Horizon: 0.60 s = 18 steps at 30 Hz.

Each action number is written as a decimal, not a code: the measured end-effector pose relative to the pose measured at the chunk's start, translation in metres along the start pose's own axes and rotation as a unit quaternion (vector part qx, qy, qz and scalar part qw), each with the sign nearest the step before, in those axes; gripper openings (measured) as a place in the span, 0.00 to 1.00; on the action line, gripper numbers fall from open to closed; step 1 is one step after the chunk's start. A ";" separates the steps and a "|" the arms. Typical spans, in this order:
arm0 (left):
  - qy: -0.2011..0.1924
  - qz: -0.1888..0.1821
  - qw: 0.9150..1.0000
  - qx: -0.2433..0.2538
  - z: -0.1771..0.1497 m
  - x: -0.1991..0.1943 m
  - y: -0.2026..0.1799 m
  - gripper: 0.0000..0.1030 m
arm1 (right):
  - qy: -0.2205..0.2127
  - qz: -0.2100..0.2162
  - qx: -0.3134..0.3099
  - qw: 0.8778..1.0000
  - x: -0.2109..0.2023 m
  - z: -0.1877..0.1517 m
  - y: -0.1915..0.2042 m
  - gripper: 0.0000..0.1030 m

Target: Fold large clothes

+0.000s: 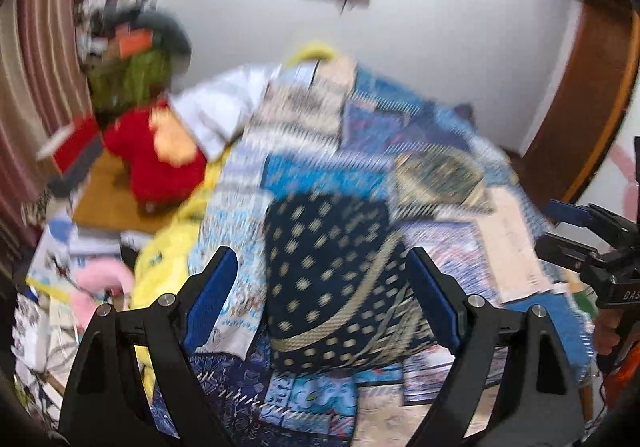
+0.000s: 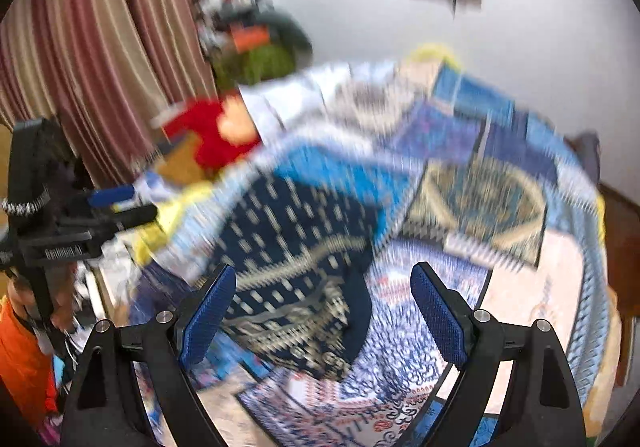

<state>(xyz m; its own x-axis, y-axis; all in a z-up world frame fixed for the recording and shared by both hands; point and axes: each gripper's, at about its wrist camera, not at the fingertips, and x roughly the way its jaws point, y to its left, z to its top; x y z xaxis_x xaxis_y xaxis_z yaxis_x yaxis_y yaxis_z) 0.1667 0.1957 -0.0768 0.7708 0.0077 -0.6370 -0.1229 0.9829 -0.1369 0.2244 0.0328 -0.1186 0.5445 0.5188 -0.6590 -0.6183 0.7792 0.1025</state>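
A dark navy garment with cream dots and gold trim (image 1: 332,279) lies bunched on a blue patchwork bedspread (image 1: 400,135). It also shows in the right wrist view (image 2: 292,247). My left gripper (image 1: 322,267) is open and empty, hovering just above the garment. My right gripper (image 2: 322,283) is open and empty, above the garment's right edge. The right gripper also shows at the right edge of the left wrist view (image 1: 568,223), and the left gripper at the left edge of the right wrist view (image 2: 116,203). Both views are motion-blurred.
A red plush toy (image 1: 160,155) and a green cluttered pile (image 1: 128,75) sit at the bed's left. Yellow cloth (image 1: 164,267) and pink items (image 1: 104,279) lie at the left edge. A striped curtain (image 2: 100,47) hangs left, a wooden door frame (image 1: 580,95) stands right.
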 end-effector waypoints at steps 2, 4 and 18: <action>-0.045 -0.002 0.999 0.017 0.006 -0.035 -0.016 0.84 | -0.039 0.006 0.001 0.999 -0.030 0.005 0.013 0.85; -0.089 -0.001 0.996 0.032 0.009 -0.067 -0.032 0.84 | -0.082 0.008 0.001 0.997 -0.062 0.010 0.024 0.85; -0.247 0.055 0.967 0.031 -0.041 -0.172 -0.086 0.84 | -0.261 -0.028 0.024 0.965 -0.192 -0.040 0.059 0.85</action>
<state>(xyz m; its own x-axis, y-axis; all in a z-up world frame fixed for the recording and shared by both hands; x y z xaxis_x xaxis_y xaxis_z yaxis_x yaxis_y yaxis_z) 0.0190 0.1022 0.0139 0.9615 0.1851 -0.2028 -0.1957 0.9801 -0.0332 0.0608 -0.0354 -0.0157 0.7957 0.5715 -0.2007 -0.5592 0.8204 0.1192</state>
